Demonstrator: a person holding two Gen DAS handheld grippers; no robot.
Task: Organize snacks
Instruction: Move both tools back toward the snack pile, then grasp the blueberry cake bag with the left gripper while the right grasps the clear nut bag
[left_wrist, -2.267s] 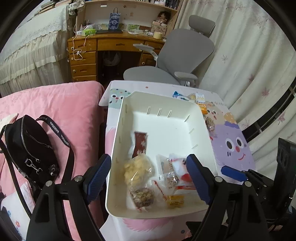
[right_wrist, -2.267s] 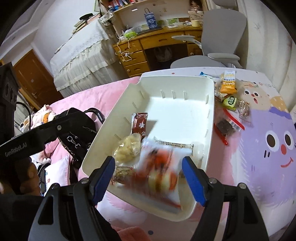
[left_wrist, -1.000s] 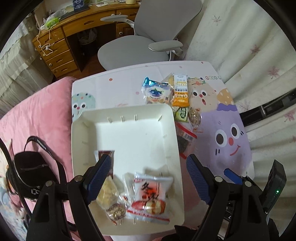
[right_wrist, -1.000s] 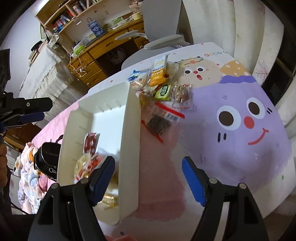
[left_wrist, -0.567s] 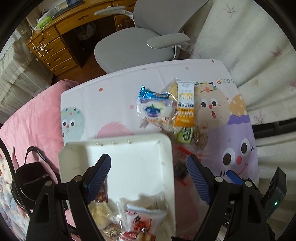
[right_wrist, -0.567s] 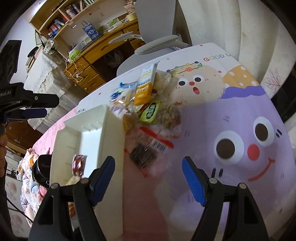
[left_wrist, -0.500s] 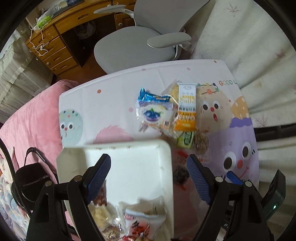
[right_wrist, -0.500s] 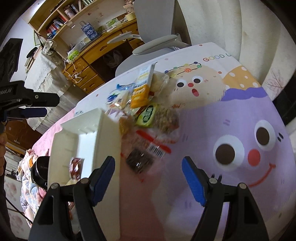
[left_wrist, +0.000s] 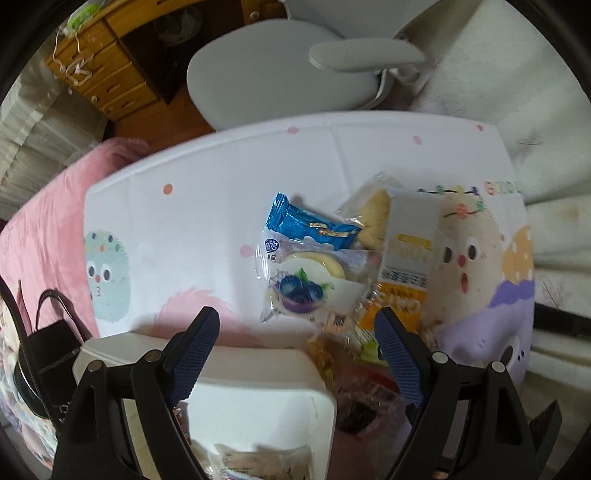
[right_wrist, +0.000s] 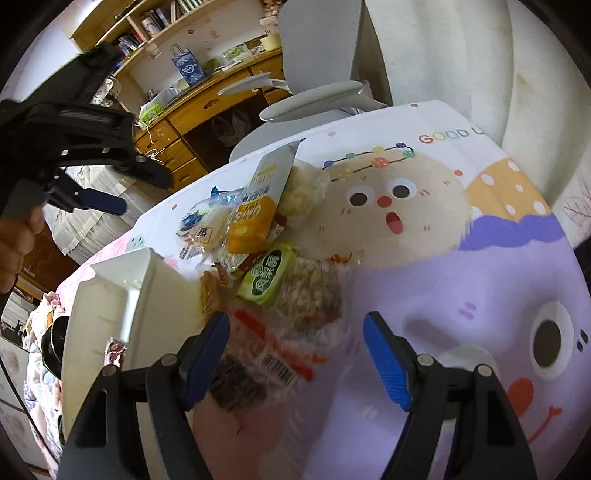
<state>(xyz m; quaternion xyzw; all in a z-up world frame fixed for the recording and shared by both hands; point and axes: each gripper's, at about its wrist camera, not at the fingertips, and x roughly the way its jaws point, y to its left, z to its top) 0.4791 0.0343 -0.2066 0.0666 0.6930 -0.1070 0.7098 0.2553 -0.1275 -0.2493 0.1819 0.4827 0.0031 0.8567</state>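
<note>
Item: loose snack pile, lying on the cartoon-printed surface (left_wrist: 207, 206) just beside the white bin (left_wrist: 258, 387), on the side away from the pink bed (left_wrist: 44, 206).

Left tool (left_wrist: 295, 350): I am holding it pointing straight down over the pile, released, nothing between the blue pads (left_wrist: 195, 347); its jaws have just been opening a little further. The blueberry cake pack (left_wrist: 310, 284) is lying directly ahead of the tips, its long axis running roughly across the gap, so the jaws are already straddling it.

Right tool (right_wrist: 295, 350): I am holding it slanted down, released and empty, over the clear pouch with the red strip and barcode (right_wrist: 273, 354), which is running diagonally away from the bin wall.

Nearer hand, by my judgement: left for the blueberry pack, right for the barcode pouch and the green sachet (right_wrist: 267, 277).

Materials and shapes:
- blueberry pack: glossy clear film, soft round cake inside, crimped ends
- blue foil wrapper (left_wrist: 306, 221): crinkled, flat, partly under the blueberry pack
- white-and-orange packet (left_wrist: 406, 258): long, flat, stiff-looking, overlapping its neighbours
- clear bag of pale puffs (left_wrist: 369, 218): lumpy, loose
- bin: smooth rigid plastic, rounded corners, slotted inner walls, already holding a few packets
</note>
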